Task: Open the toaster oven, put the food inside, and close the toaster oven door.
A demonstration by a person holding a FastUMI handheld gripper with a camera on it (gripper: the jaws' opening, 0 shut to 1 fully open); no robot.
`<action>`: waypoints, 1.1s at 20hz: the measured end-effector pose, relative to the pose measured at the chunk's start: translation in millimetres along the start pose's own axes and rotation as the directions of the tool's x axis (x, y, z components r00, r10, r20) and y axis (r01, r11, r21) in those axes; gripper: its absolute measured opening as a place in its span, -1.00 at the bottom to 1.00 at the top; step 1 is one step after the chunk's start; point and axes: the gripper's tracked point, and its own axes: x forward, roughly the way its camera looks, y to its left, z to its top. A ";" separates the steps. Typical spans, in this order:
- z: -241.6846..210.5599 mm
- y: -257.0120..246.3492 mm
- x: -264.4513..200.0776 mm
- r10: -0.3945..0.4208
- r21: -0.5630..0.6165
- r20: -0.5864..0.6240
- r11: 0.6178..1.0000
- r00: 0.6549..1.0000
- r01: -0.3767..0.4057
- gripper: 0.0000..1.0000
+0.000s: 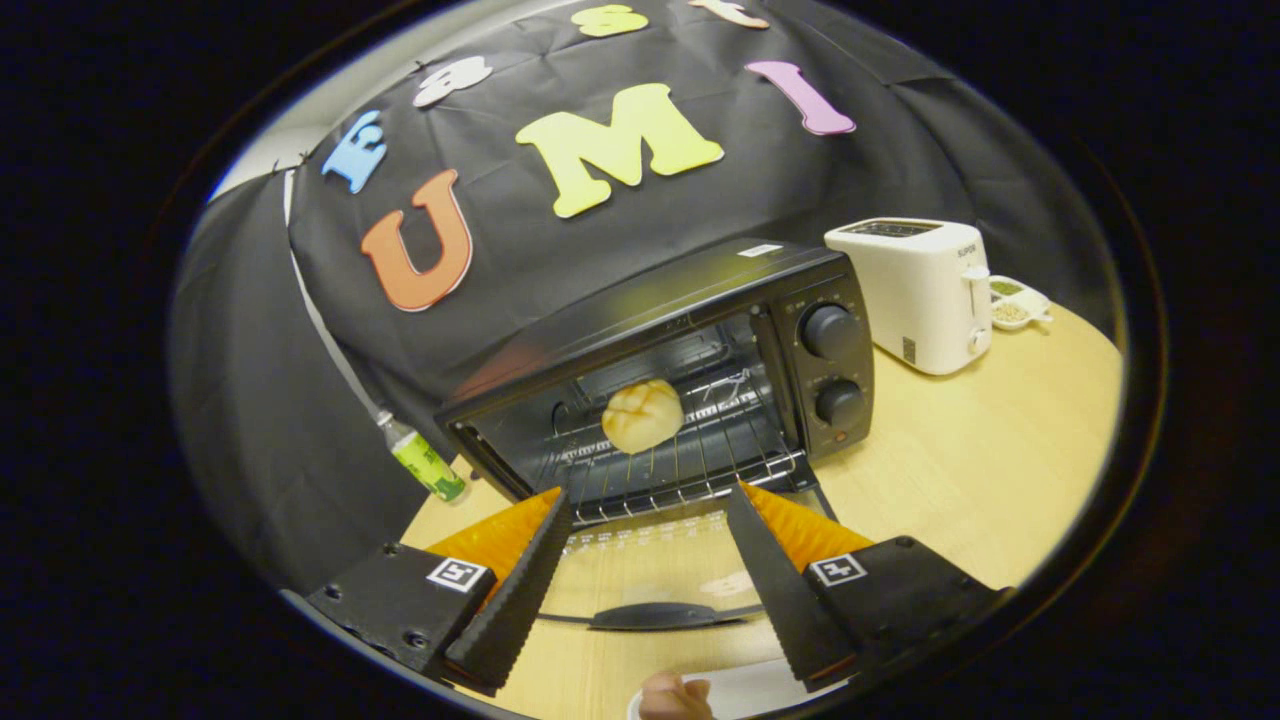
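While the jaws gape apart and empty, the bun (642,414) sits beyond them inside the open toaster oven (690,380).

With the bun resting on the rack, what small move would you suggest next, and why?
Probably lower the open, empty fingers under the door handle to begin lifting: the bun already sits on the rack, and the toaster oven door lies fully open between the fingers.

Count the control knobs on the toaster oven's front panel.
2: upper knob and lower knob, stacked on the toaster oven panel right of the bun, beyond the open, empty gripper.
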 end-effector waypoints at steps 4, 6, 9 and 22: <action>-35.6 1.5 -10.7 -0.034 -0.048 -0.079 0.998 0.996 0.031 1.00; -52.9 0.5 -16.4 -0.065 -0.087 -0.115 0.995 0.991 0.055 1.00; -69.6 1.2 -23.7 -0.103 -0.167 -0.144 0.983 0.984 0.078 1.00; -119.0 -6.9 -11.8 -0.243 -0.319 -0.224 0.933 0.944 0.164 1.00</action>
